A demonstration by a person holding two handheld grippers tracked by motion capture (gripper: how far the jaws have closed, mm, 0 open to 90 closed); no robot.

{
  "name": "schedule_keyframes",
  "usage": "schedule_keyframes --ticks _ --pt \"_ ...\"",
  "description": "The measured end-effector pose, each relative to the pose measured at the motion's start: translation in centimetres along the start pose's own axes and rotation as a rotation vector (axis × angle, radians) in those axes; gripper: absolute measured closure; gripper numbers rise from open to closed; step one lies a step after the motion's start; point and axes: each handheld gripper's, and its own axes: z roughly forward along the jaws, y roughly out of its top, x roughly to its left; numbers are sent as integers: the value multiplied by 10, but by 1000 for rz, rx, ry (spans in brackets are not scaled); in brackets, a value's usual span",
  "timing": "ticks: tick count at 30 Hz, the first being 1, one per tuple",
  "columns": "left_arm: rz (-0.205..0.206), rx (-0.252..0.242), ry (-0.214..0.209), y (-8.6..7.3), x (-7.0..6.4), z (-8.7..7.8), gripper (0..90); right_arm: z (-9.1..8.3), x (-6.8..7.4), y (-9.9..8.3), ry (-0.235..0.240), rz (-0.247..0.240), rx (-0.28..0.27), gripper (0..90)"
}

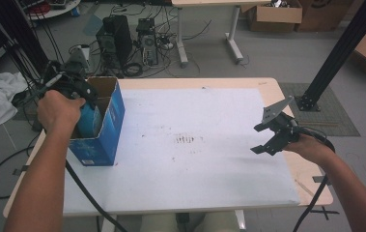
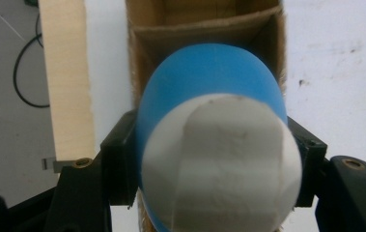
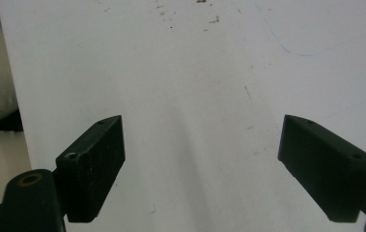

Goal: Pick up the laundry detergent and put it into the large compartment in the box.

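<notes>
From the high view, your left gripper sits at the open top of the blue box, holding the blue-and-white ball just inside its mouth; your right gripper waits well away from the box, on the far side of the table.

In the left gripper view, the jaws are clamped on the ball, directly above the box. You look to be placing it: lower, then release.

In the right gripper view, your jaws stand apart, holding nothing.
</notes>
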Motion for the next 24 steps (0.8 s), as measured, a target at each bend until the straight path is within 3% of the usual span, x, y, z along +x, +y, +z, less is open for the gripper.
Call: schedule_keyframes --ticks 7,14,24 --pt "-10 0 -1 -3 2 22 380 3 -2 -2 4 11 10 168" --pt "15 25 3 -8 0 47 380 7 -3 -4 9 18 20 168" --pt "30 38 1 -7 -3 56 380 10 -4 -2 12 19 22 169"
